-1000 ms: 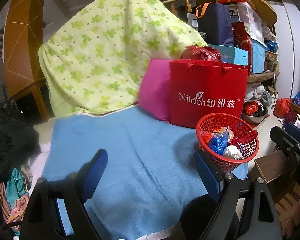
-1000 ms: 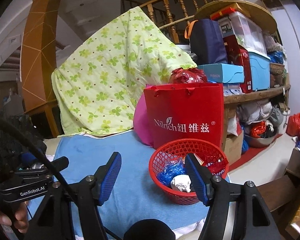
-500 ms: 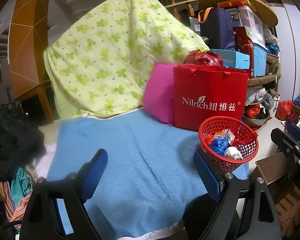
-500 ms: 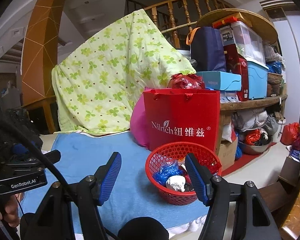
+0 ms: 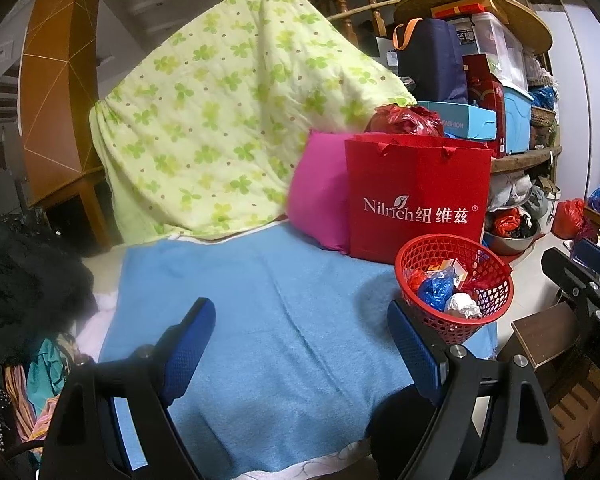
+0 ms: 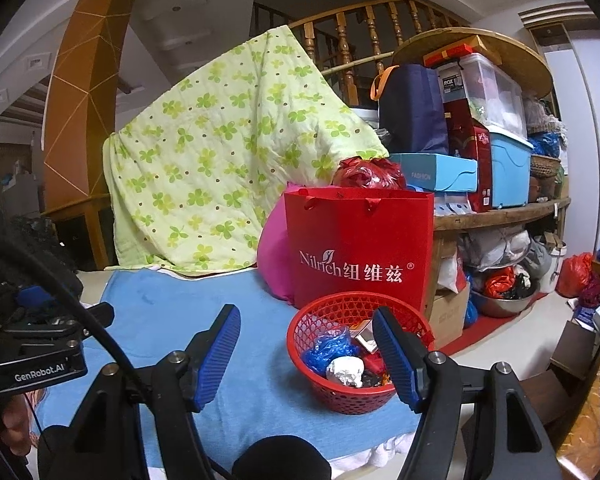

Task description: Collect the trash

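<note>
A red mesh basket [image 5: 496, 268] stands on the right end of a blue towel [image 5: 260, 300]. It holds a blue plastic wad [image 5: 436, 286], a foil ball [image 5: 462, 306] and other scraps. My left gripper [image 5: 300, 308] hovers open over the bare towel, left of the basket, with nothing between its fingers. In the right wrist view the basket [image 6: 300, 328] sits just beyond my right gripper [image 6: 305, 314]. That gripper's jaws are opening and nothing is between them. The foil ball [image 6: 346, 370] and blue wad [image 6: 330, 346] show past its right finger.
A red paper bag [image 5: 416, 200] and a pink cushion [image 5: 316, 200] stand behind the basket. A green-patterned quilt [image 5: 220, 120] hangs behind the towel. Dark clothes [image 5: 20, 288] pile up at the left. Crowded shelves [image 5: 512, 100] and floor clutter fill the right.
The left gripper has drifted a little, so the quilt and bag sit further right in its view. The right gripper's jaws stand slightly wider. The basket has not moved.
</note>
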The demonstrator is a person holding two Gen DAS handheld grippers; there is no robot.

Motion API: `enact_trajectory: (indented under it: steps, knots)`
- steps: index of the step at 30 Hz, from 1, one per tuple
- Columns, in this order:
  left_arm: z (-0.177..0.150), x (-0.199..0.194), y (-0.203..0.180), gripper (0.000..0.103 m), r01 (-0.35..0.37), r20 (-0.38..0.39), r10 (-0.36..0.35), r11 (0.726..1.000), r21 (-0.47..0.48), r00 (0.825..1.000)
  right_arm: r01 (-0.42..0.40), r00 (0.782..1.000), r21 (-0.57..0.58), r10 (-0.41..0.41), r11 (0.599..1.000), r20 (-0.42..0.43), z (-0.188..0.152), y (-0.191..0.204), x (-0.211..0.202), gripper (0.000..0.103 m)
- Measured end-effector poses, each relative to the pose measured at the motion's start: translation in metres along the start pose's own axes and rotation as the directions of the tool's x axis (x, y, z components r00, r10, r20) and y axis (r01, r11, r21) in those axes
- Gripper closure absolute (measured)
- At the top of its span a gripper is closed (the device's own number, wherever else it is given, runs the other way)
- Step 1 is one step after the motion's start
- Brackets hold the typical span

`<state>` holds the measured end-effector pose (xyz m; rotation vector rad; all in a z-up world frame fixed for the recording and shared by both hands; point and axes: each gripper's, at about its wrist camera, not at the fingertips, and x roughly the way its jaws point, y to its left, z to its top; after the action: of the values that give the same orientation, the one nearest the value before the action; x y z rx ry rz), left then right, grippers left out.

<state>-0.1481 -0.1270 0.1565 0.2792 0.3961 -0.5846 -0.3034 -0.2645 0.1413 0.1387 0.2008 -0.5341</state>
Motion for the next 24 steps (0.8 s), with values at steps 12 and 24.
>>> enact_trajectory:
  steps: [12, 24]
  knots:
    - [0.0006, -0.003, -0.0012, 0.015, -0.006, -0.001, 0.006, 1.0, 0.001, 1.0, -0.003, 1.0, 0.008, 0.003, 1.0, -0.005, -0.0003, -0.0034, -0.0006, 0.031]
    - [-0.0008, -0.007, -0.0012, 0.015, -0.005, 0.001, 0.005, 1.0, 0.004, 1.0, -0.002, 1.0, 0.003, 0.002, 1.0, -0.006, -0.0012, -0.0008, 0.0004, 0.031]
